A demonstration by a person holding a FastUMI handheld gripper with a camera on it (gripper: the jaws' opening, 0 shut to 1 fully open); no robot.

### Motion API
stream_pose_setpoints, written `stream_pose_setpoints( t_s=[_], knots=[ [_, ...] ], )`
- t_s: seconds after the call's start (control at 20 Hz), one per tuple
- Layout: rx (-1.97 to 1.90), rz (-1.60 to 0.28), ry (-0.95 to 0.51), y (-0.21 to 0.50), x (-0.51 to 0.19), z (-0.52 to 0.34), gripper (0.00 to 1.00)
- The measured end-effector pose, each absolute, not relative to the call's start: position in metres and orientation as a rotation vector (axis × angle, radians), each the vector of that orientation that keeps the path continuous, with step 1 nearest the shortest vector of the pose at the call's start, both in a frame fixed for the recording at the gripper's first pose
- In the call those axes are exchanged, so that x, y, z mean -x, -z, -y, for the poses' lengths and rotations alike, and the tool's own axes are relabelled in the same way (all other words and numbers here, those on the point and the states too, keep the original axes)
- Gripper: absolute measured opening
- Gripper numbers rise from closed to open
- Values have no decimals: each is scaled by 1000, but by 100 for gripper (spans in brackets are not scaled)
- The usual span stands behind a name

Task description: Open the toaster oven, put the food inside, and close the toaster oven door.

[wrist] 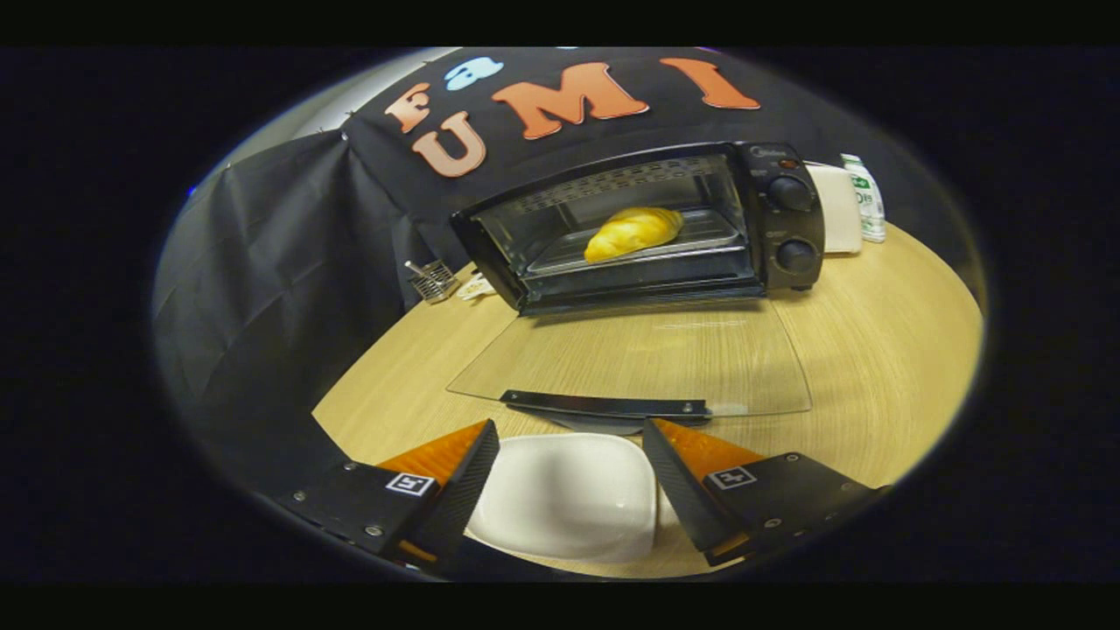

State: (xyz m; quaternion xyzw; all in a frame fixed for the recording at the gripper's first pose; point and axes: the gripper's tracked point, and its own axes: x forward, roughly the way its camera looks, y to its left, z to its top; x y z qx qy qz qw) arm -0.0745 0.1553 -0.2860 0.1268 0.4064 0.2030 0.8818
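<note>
The black toaster oven stands at the back of the wooden table with its glass door folded down flat toward me. A yellow bread roll lies on the tray inside the oven. The door's black handle is just ahead of my fingertips. My gripper is open, its two fingers wide apart with nothing pressed between them. Below and between the fingers sits an empty white dish on the table.
A small wire rack lies on the table left of the oven. A white box and a white-green packet stand behind the oven's right side. Black cloth hangs along the left. Bare wood table lies to the right.
</note>
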Motion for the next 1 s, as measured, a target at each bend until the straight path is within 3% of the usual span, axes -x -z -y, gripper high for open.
stream_pose_setpoints(
  t_s=[1.0],
  knots=[
    [-183,-622,-445,191,2,-175,92]
  ],
)
